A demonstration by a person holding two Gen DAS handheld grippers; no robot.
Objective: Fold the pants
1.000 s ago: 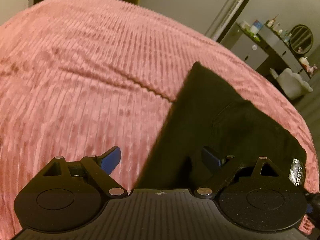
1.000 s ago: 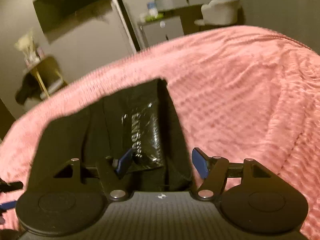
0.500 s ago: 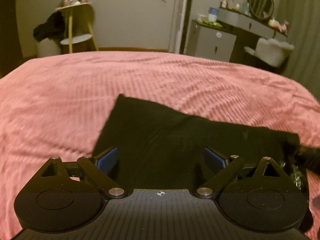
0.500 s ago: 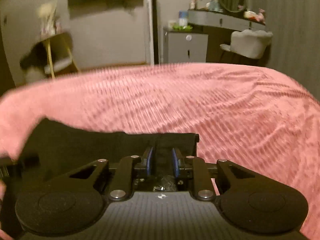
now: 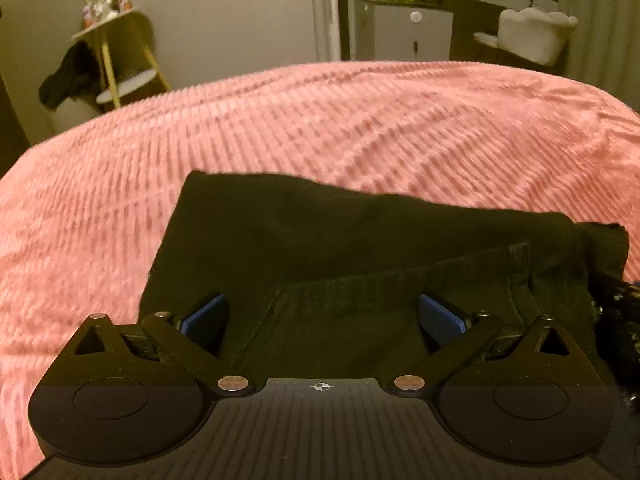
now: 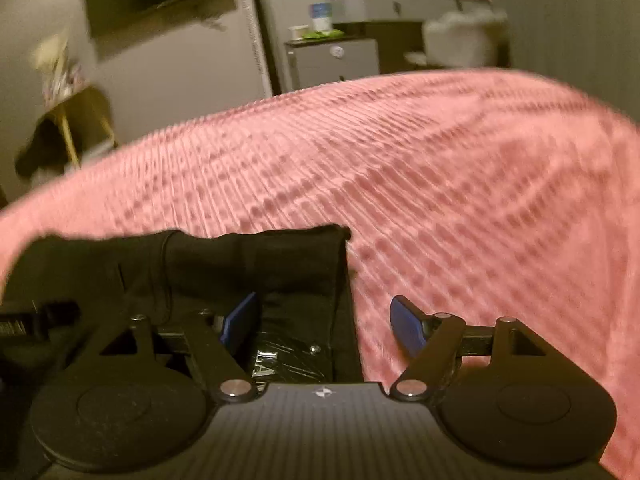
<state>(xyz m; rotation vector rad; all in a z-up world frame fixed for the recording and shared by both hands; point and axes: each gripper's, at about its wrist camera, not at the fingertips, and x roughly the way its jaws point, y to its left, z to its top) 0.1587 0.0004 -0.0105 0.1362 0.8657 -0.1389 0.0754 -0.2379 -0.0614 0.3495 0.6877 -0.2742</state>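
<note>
While opening, left gripper (image 5: 322, 314) over black pants (image 5: 360, 248): jaws spread wide, blue pads (image 5: 204, 314) clear of cloth, waistband seam and pocket between them, nothing pinched. Pants folded into a flat dark block on pink ribbed bedspread (image 5: 360, 128), near edge under the gripper. Far left beyond bed: yellow-legged side table (image 5: 108, 52) with dark garment draped; further right, grey cabinet (image 5: 404, 32), then pale tufted chair (image 5: 536, 36). Right wrist view, blurred: right gripper (image 6: 324, 322) also opening, jaws apart, left pad above pants' right end (image 6: 256, 256) near glossy label (image 6: 284, 360), right pad over bare bedspread (image 6: 460, 184); no grip on fabric. Pants' right edge between pads.
</note>
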